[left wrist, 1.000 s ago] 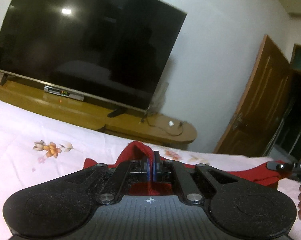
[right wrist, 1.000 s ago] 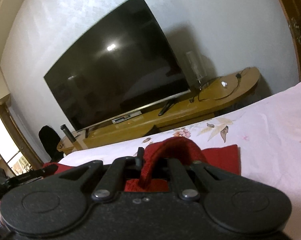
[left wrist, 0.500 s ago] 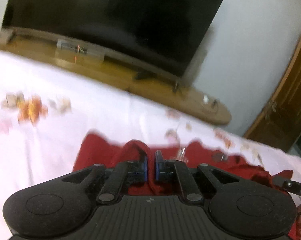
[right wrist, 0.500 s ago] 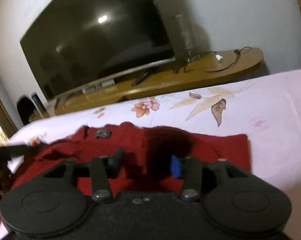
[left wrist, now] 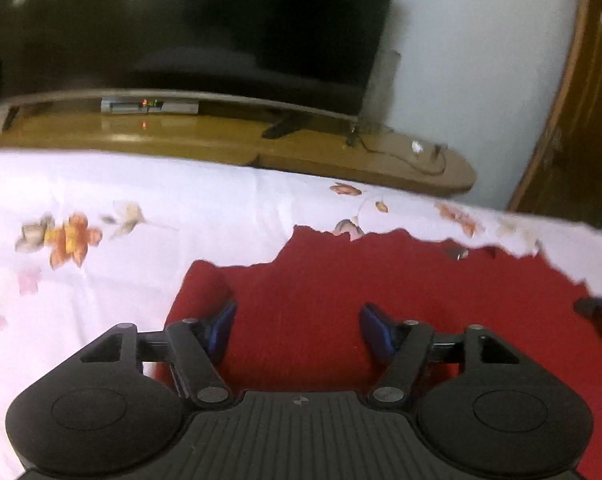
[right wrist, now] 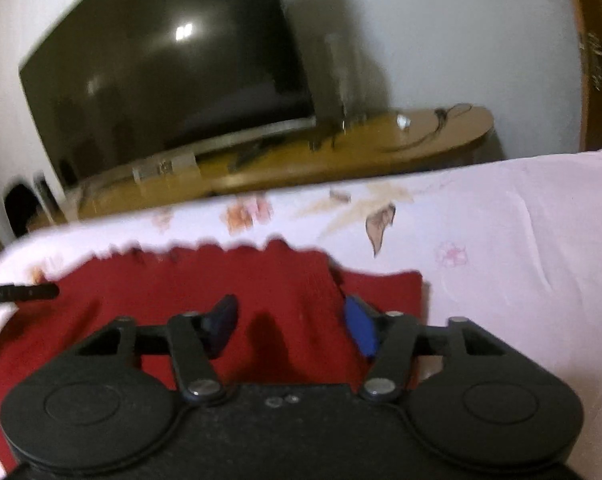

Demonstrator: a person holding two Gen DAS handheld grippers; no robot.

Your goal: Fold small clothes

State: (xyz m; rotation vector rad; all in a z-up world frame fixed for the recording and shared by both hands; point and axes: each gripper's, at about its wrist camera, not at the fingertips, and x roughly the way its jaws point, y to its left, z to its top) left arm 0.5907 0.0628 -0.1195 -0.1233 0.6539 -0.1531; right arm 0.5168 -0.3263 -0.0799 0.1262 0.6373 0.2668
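Observation:
A red knitted garment (left wrist: 381, 288) lies flat on the pink flowered bedsheet (left wrist: 121, 200); it also shows in the right wrist view (right wrist: 205, 280). My left gripper (left wrist: 297, 320) is open and empty, just above the garment's left part. My right gripper (right wrist: 289, 320) is open and empty, above the garment's right part, near its right edge. The tip of the other gripper shows at the right edge of the left view (left wrist: 597, 308) and at the left edge of the right view (right wrist: 17, 292).
Past the bed's far edge stands a low wooden TV stand (left wrist: 229, 140) with a large dark television (left wrist: 181, 28), a set-top box (left wrist: 149, 106) and cables. A brown wooden door (left wrist: 581, 120) is at the right. The white wall (right wrist: 441, 20) is behind.
Both grippers held pinched folds of the red garment, lowered them onto the bed and opened. The garment now lies flat; both views are tilted further down at the bed.

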